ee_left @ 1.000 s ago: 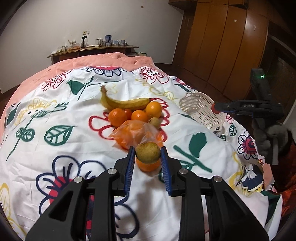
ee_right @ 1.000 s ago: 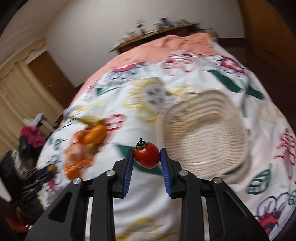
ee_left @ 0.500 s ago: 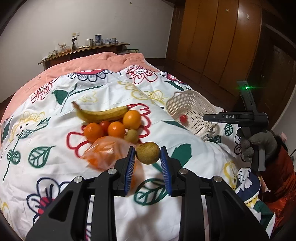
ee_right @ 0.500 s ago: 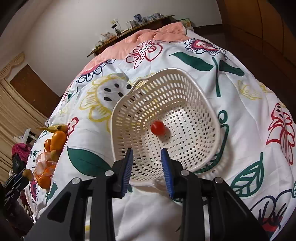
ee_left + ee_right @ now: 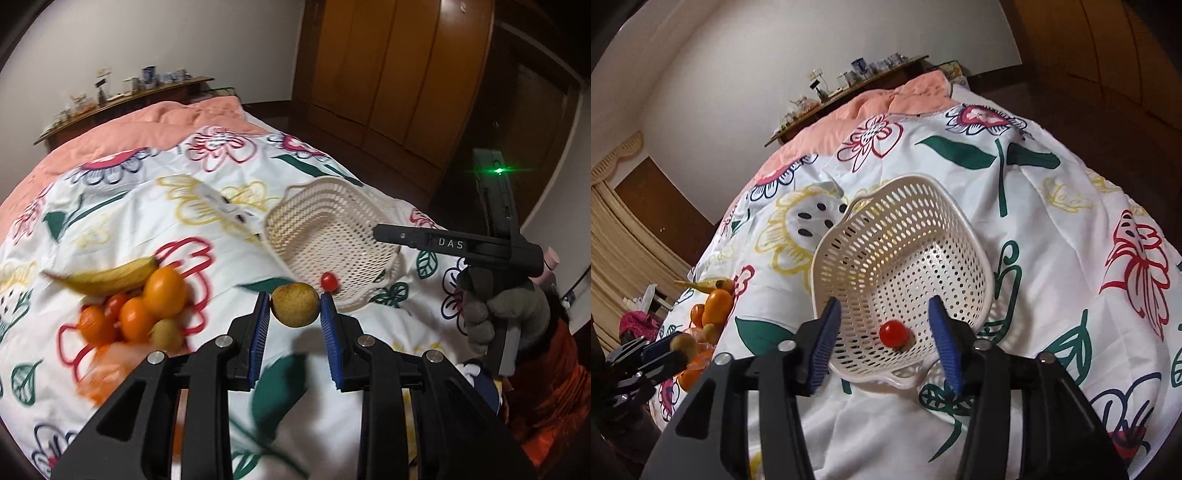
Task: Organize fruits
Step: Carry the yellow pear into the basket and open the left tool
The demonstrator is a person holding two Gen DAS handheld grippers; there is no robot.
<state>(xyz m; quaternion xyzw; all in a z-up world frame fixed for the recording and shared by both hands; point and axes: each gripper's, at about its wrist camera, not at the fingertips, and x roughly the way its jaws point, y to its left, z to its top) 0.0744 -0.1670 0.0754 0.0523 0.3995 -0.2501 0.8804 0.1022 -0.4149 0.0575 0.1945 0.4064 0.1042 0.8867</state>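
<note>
On floral bedspread (image 5: 1052, 258): right gripper (image 5: 884, 334) opening, empty, tomato (image 5: 894, 332) just dropped in basket (image 5: 975, 254) ahead; left gripper (image 5: 295, 317) clamped on pear (image 5: 295, 304), basket next.

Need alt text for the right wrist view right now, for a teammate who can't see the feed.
The right gripper hangs over a white perforated basket on a floral bedspread, jaws opening with nothing gripped; a small red tomato lies inside the basket. At far left the left gripper holds a brownish round fruit near a pile of oranges and a banana.
</note>
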